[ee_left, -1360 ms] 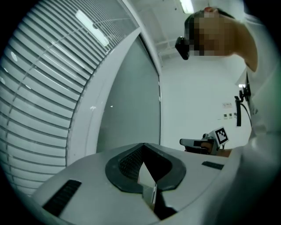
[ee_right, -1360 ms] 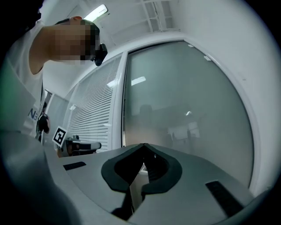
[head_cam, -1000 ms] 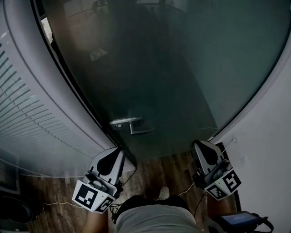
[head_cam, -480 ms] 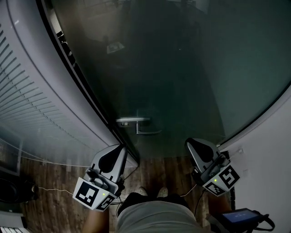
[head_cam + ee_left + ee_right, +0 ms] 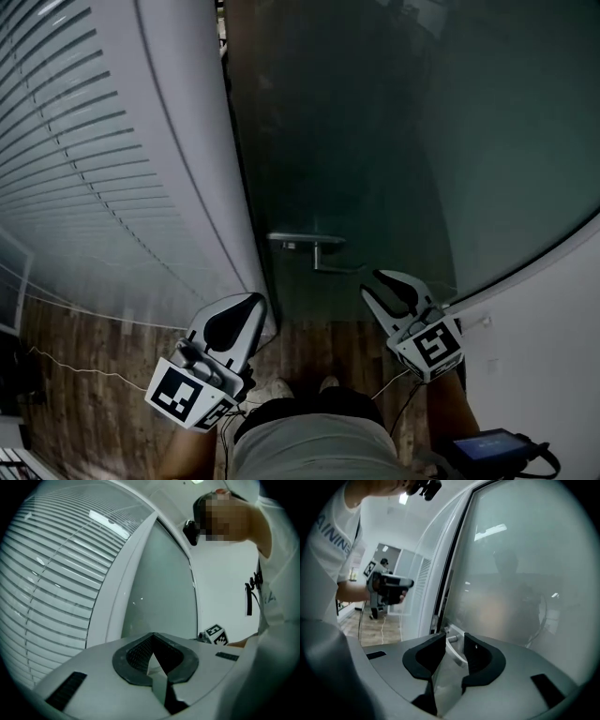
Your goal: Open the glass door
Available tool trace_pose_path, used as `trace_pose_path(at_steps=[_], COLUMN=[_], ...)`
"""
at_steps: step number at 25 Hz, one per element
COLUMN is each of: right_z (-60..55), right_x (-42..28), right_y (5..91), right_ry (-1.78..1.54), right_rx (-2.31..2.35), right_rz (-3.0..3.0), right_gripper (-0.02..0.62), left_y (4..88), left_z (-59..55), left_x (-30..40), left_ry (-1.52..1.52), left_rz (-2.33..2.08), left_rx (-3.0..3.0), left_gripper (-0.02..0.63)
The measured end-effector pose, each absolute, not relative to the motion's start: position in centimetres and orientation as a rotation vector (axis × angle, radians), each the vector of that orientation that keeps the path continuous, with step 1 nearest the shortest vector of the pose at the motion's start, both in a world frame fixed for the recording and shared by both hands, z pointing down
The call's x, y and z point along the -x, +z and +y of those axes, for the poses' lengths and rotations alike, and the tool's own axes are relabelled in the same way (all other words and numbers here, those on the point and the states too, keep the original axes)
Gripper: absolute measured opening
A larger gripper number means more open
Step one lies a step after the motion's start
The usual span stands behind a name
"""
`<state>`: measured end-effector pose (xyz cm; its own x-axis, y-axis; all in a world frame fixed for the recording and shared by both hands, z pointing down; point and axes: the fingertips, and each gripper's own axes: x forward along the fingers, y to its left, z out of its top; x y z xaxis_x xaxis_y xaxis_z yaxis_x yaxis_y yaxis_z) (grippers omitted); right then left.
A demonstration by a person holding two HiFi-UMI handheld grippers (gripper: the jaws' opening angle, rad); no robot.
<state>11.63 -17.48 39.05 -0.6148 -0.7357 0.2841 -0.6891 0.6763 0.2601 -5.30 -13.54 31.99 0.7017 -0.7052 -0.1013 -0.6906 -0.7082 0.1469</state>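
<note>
**Right gripper**: jaws spread wide, having just been opening. Black ribbed pads, grey shell. Nothing is pinched. The door handle lines up in the gap in the right gripper view, and the head view puts the tips just below and right of it, not touching.

**Left gripper**: jaws closed tip to tip, empty. It sits below and left of the handle, near the door's edge.

**Door handle**: slim metal lever on a short stem, lying level, with its free end pointing right.

**Glass door**: dark, frosted, smooth pane. It carries the handle near its left edge and fills the space above and right of it.

**Door frame**: pale upright post, just left of the handle.

**Blinds**: white horizontal slats, left of the frame.

**Wall**: plain white, well right of the handle.

**Floor**: brown wood planks, below the handle. A thin cable trails across it at far left.
</note>
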Motion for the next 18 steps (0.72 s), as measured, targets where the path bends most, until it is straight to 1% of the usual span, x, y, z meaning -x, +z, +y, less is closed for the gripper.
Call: trace_pose_path(at_steps=[9, 14, 18], right_z=[-21.2, -21.7, -22.0], right_x=[-11.6, -11.0, -11.2], right_y=[46.2, 47.0, 47.3], right_ry=[-0.256, -0.336, -0.273], right_rx=[-0.934, -0.868, -0.839], right_rz=[-2.254, -2.183, -2.193], right_gripper=[0.104, 0.104, 0.103], left_y=[33.2, 33.7, 34.0], left_z=[-13.2, -13.9, -14.1], left_x=[5.9, 5.7, 5.1], left_ry=[-0.223, -0.243, -0.244], left_rz=[-1.227, -1.233, -1.211], left_rx=[-2.742, -2.707, -2.708], left_gripper=[0.000, 0.000, 0.000])
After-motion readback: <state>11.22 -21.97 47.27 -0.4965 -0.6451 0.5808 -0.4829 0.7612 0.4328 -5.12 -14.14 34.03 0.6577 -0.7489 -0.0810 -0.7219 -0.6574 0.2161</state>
